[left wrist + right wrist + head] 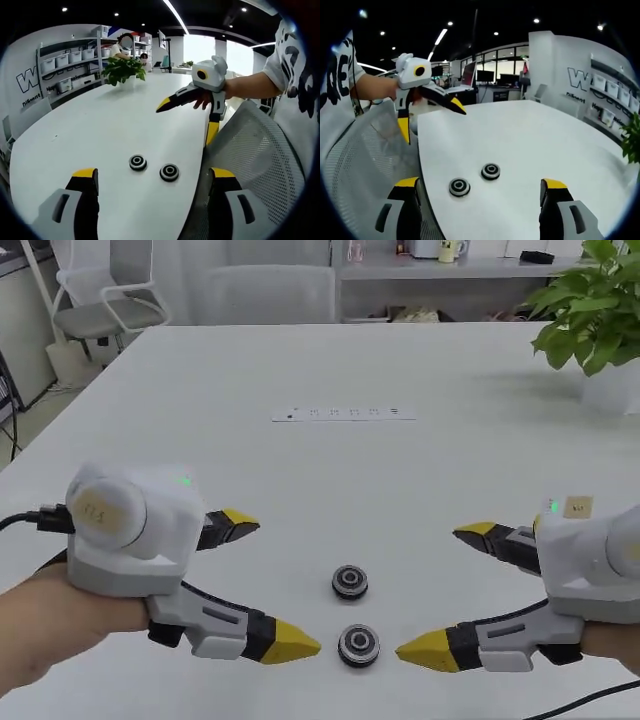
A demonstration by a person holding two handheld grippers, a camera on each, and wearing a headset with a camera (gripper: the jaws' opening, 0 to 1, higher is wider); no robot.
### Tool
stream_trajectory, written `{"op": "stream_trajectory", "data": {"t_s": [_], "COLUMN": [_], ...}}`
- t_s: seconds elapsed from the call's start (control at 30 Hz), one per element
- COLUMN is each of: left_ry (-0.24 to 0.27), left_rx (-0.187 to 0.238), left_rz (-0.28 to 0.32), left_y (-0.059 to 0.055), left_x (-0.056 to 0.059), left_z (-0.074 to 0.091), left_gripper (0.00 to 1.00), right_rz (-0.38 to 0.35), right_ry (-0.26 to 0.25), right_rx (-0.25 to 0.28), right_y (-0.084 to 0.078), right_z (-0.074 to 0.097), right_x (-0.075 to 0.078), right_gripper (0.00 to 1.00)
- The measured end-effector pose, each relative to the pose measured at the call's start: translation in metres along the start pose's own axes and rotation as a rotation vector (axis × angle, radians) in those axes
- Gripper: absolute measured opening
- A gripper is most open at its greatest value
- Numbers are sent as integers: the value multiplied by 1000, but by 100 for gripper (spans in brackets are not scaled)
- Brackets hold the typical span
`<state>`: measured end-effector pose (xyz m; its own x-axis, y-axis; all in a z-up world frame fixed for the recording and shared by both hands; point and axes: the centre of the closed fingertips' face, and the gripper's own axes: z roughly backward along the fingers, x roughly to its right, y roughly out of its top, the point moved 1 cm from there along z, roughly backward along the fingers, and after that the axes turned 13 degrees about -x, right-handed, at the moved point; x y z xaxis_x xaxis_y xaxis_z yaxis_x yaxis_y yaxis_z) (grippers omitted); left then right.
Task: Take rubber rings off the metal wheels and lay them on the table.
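Near wheel [358, 644], far wheel [350, 581] flat on table [400, 480], unstripped; left tool [278, 584], right tool [432, 591] flank them, jaws wide apart, poised for grip.

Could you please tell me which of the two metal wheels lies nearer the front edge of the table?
The wheel lowest in the head view is nearer the edge; the other wheel lies just beyond it, farther onto the table.
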<state>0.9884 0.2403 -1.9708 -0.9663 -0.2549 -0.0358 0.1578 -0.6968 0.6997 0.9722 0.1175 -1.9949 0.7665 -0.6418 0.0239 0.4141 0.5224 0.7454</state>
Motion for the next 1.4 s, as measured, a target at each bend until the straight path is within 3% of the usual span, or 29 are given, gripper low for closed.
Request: {"op": "stream_trajectory", "data": {"t_s": [0.43,0.7,1.17,1.4], "left_ry": [-42,-66,-101,-132], "left_rx": [-22,-31,-64,-81], "left_rz": [-23,-37,-57,-66], "left_y": [-1,-1,-8,-10], "left_x": [7,13,20,26], "left_z": [-19,-27,-42,-53], "left_gripper": [86,80,68,57], "right_rz": [-6,7,47,49], "right_ry": [18,32,69,85], "right_rx": [-7,-11,-30,-34], "right_y": [-5,-9,-19,-24], "right_z": [-11,-17,-25,-31], "right_x": [-4,-9,-16,-17], "right_gripper": [99,93,72,58]}}
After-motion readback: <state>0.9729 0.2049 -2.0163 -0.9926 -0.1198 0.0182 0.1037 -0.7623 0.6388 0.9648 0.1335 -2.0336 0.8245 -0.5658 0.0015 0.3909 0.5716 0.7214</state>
